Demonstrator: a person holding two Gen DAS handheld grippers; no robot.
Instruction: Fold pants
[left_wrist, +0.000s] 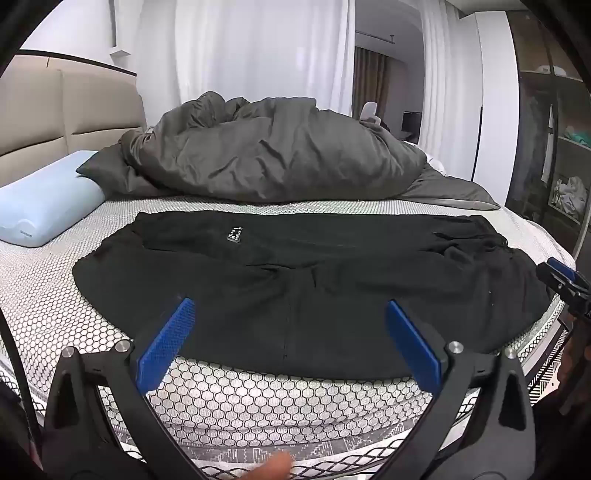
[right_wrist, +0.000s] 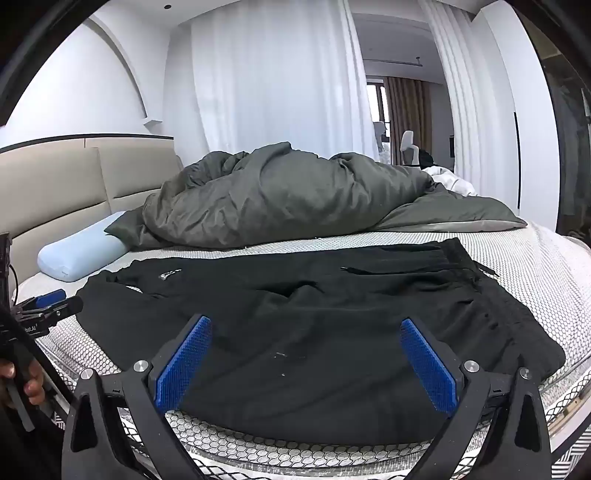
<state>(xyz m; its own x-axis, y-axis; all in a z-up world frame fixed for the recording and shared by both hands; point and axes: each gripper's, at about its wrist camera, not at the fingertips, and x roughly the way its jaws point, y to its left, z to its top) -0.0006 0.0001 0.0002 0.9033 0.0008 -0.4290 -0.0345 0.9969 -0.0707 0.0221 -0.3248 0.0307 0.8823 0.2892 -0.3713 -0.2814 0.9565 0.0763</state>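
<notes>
Black pants lie flat along the bed's near edge — both tools, left tool and right tool, gape empty, poised to pinch.

The black pants lay spread flat across the near part of the honeycomb-patterned mattress, lengthwise from nine o'clock to three o'clock; the gathered waistband sat at the three o'clock end, dark and rumpled; the legs ran toward nine o'clock, one lying partly over the other; a small label with white print showed near eleven o'clock; soft creases crossed the middle.
</notes>
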